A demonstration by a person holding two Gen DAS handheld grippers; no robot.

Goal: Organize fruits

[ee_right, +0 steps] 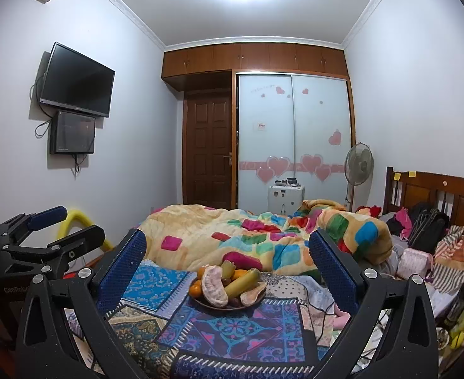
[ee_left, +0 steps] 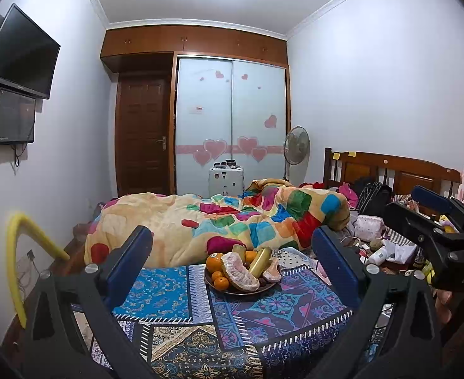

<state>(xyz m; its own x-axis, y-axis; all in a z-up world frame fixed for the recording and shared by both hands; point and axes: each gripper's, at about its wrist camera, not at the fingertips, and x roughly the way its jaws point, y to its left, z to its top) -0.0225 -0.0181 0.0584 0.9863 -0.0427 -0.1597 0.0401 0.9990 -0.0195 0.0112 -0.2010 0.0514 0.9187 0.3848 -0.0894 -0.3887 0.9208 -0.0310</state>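
A dark round plate (ee_left: 265, 288) of fruit sits on a patterned blue cloth (ee_left: 169, 290) on the bed. It holds oranges (ee_left: 215, 262), peeled pomelo pieces (ee_left: 239, 271) and a yellow-green banana (ee_left: 259, 262). The plate (ee_right: 257, 302) with pomelo (ee_right: 213, 289) and banana (ee_right: 241, 282) also shows in the right wrist view. My left gripper (ee_left: 232, 262) is open and empty, held back from the plate. My right gripper (ee_right: 227, 265) is open and empty too, also short of the plate. Each gripper shows at the edge of the other's view.
A crumpled multicoloured quilt (ee_left: 219, 221) lies behind the plate. Bags, clothes and bottles clutter the bed's right side (ee_right: 427, 252) by the wooden headboard (ee_left: 389, 170). A dark bottle (ee_right: 462, 293) stands at the right. A yellow foam tube (ee_left: 17, 246) is at the left.
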